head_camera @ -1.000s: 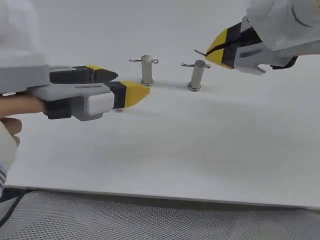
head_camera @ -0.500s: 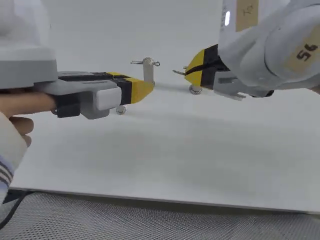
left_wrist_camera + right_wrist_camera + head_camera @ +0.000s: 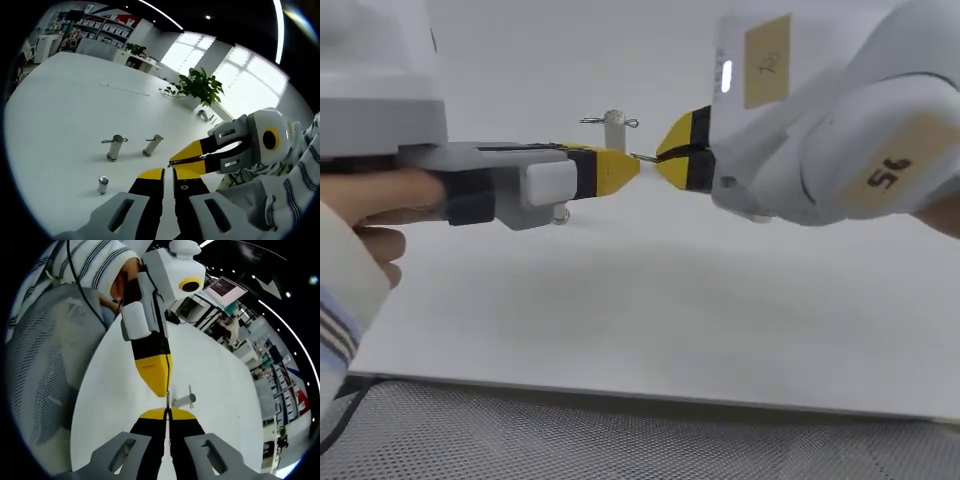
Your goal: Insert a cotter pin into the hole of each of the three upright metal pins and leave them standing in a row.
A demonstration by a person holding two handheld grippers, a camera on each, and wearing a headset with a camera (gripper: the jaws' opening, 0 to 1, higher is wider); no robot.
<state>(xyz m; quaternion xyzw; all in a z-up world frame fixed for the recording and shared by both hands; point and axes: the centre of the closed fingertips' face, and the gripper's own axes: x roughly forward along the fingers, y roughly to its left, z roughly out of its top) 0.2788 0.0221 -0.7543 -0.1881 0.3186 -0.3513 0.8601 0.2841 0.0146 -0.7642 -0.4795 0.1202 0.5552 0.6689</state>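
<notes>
A: How far along?
B: The last cotter pin (image 3: 643,158) is not in yet. The right gripper (image 3: 663,159) holds it in closed jaws. Its free end, at 9 o'clock, meets the left gripper (image 3: 168,171), whose jaws are almost together. If these nip it, I cannot tell.
A: The rest?
B: The 1st metal pin (image 3: 114,148) and 2nd metal pin (image 3: 152,145) carry theirs. The 3rd metal pin (image 3: 103,184) stands bare at 8 o'clock of the left tips, so 1 insertion remains, I think.
</notes>
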